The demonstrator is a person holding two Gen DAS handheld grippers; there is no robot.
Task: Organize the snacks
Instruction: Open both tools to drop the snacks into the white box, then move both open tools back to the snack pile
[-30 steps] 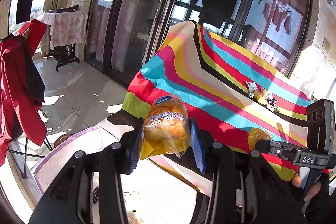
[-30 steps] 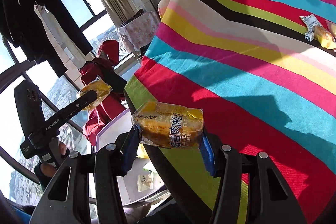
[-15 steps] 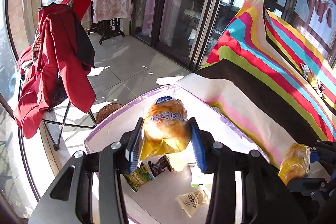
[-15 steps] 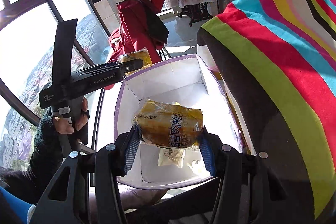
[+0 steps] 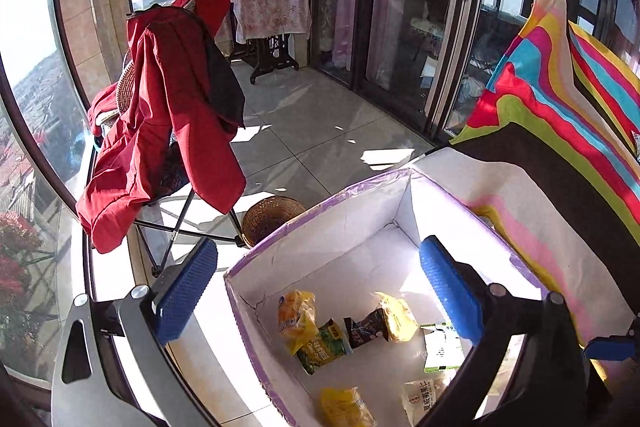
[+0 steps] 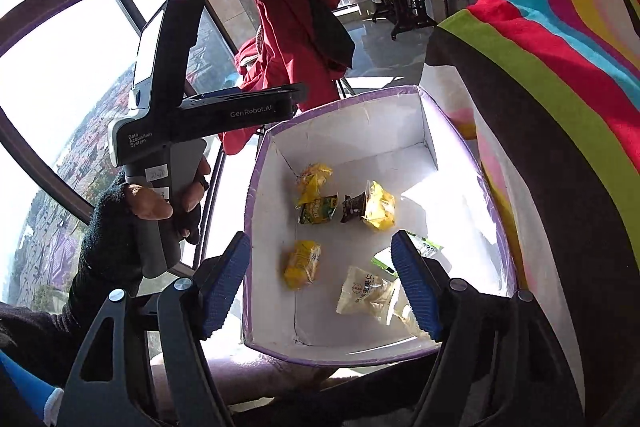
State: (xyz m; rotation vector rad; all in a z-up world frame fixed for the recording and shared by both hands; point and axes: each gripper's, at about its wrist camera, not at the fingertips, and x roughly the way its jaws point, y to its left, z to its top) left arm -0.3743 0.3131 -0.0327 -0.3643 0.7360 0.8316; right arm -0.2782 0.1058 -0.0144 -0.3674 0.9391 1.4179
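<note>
A white box with a purple rim [image 5: 320,207] [image 6: 256,187] stands beside the striped table and holds several snack packets. Among them are a yellow bread packet [image 5: 296,319] [image 6: 314,177], a green packet [image 5: 324,345] [image 6: 318,211], a dark packet [image 5: 366,329] [image 6: 354,205] and another yellow bread packet [image 6: 302,263] [image 5: 344,407]. My left gripper [image 5: 320,283] is open and empty above the box. My right gripper [image 6: 326,283] is open and empty above the box's near side. The left gripper's body [image 6: 208,115] shows in the right wrist view, left of the box.
The table with a striped cloth [image 5: 560,115] [image 6: 560,47] borders the box on the right. A folding chair draped with red clothing [image 5: 168,107] [image 6: 296,39] and a small wicker basket [image 5: 272,219] stand on the tiled floor beyond. Curved windows lie to the left.
Both grippers have opened and let go of their yellow bread packets, which now lie in the box. Both views have swung further down over the box.
</note>
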